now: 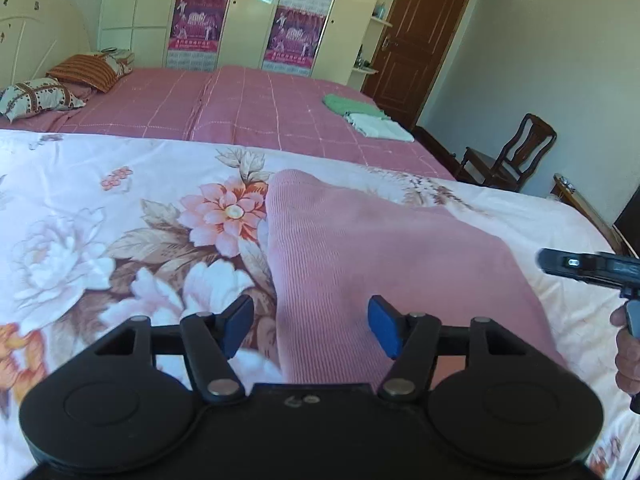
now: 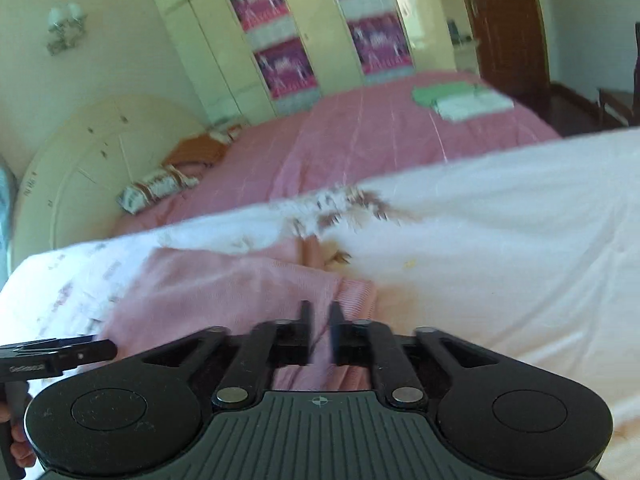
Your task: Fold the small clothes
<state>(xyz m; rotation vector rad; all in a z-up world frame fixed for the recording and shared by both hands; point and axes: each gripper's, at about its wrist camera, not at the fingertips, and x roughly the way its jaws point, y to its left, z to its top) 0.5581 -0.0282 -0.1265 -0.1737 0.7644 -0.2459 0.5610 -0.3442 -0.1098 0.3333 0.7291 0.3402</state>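
A pink ribbed garment (image 1: 380, 248) lies folded on the floral sheet (image 1: 100, 220). My left gripper (image 1: 312, 328) hovers over its near left edge, blue pads (image 1: 240, 326) wide apart and not touching the cloth. The right gripper's body (image 1: 580, 266), held by a hand (image 1: 628, 356), shows at the right edge. In the blurred right wrist view, my right gripper (image 2: 321, 332) is above the pink garment (image 2: 224, 288) near its right edge. Its fingers (image 2: 306, 330) stand a narrow gap apart, with only cloth showing behind the gap. The left gripper's body (image 2: 60, 356) appears at the left.
Folded green cloth (image 1: 352, 106) and folded white cloth (image 1: 380, 126) are stacked on the far pink checked bedspread (image 1: 260, 108). Pillows (image 1: 40, 96) lie by the headboard. A wooden chair (image 1: 516, 152) and a brown door (image 1: 416, 40) stand to the right, wardrobes behind.
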